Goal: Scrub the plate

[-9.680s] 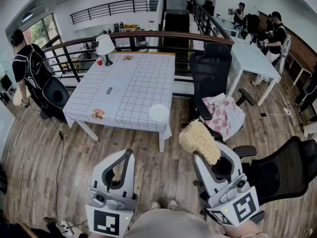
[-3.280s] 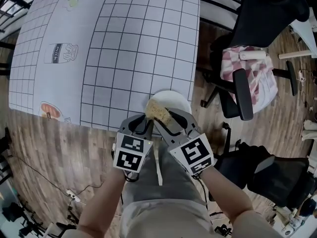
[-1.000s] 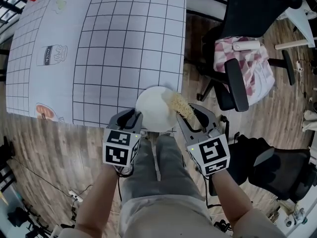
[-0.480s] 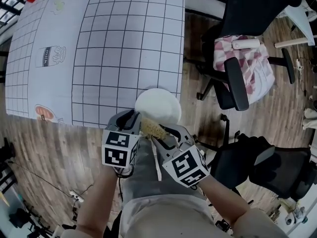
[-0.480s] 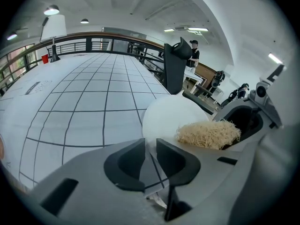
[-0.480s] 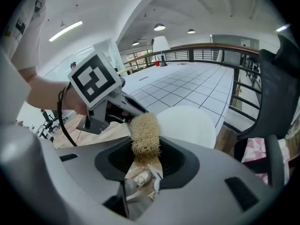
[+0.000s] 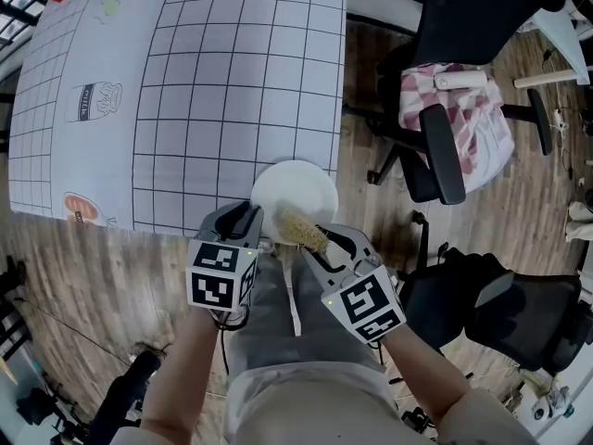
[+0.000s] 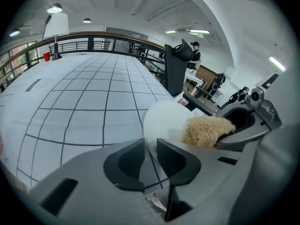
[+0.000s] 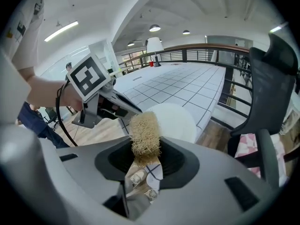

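The stiff, probably fragile plate (image 7: 295, 188) is pinched at its near rim by the left claw (image 8: 149, 150). The springy scrubber (image 9: 144, 134) is clamped in the right claw (image 9: 146, 159).

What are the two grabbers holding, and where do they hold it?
The left gripper pinches the round white plate by its near rim. The right gripper clamps the tan fibrous scrubber by its lower end.

The tan fibrous scrubber (image 7: 302, 229) in the right gripper (image 7: 320, 239) has slid rightward — along the near edge of the round white plate (image 7: 295, 185).
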The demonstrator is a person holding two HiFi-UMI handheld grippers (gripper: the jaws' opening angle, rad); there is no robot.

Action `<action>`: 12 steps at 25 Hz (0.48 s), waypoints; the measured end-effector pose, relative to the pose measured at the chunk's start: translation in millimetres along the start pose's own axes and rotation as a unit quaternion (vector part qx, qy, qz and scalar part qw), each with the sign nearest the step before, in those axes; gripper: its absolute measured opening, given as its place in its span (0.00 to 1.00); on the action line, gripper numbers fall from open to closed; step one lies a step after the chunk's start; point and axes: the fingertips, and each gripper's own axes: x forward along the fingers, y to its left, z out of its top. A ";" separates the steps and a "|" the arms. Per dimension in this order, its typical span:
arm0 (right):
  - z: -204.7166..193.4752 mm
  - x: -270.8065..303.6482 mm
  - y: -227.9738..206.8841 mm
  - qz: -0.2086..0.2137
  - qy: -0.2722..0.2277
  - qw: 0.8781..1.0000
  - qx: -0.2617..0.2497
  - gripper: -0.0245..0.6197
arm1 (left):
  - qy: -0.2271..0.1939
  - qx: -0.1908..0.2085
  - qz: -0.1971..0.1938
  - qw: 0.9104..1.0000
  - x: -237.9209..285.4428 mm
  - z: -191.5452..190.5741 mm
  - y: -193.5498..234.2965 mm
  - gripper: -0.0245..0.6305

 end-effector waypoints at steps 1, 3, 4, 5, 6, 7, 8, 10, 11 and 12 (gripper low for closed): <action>-1.6 -2.8 -4.9 -0.007 0.000 1.000 0.001 0.26 | 0.000 -0.001 -0.001 1.000 -0.1 0.0 0.0 0.18; -5.3 -9.0 -16.3 -0.022 0.001 1.000 0.006 0.26 | 0.000 -0.003 -0.002 1.000 -0.2 -0.1 -0.2 0.18; -6.8 -12.1 -22.4 -0.030 0.000 0.999 0.010 0.26 | 0.000 -0.004 -0.002 1.000 -0.3 -0.3 -0.2 0.18; -7.8 -15.0 -28.3 -0.038 -0.002 0.999 0.015 0.26 | 0.001 -0.004 -0.003 1.000 -0.4 -0.3 -0.2 0.18; -8.2 -17.7 -34.2 -0.046 -0.003 0.999 0.018 0.26 | 0.002 -0.003 -0.002 1.000 -0.4 -0.3 -0.2 0.18; -8.1 -20.1 -39.8 -0.055 -0.005 0.998 0.019 0.26 | 0.003 -0.002 -0.002 1.000 -0.3 -0.3 -0.2 0.18; -7.9 -22.3 -45.3 -0.066 -0.007 0.998 0.019 0.26 | 0.005 0.000 -0.001 1.000 0.0 -0.3 -0.4 0.18; -5.2 -25.9 -55.2 -0.088 -0.018 0.996 0.021 0.26 | 0.009 0.008 0.002 1.000 0.9 0.3 -0.5 0.18; -2.1 -27.5 -59.6 -0.098 -0.026 0.995 0.023 0.26 | 0.011 0.013 0.004 1.000 1.3 1.5 -0.1 0.18; 1.5 -29.3 -63.2 -0.108 -0.036 0.993 0.026 0.26 | 0.012 0.018 0.007 1.000 1.4 2.8 0.3 0.18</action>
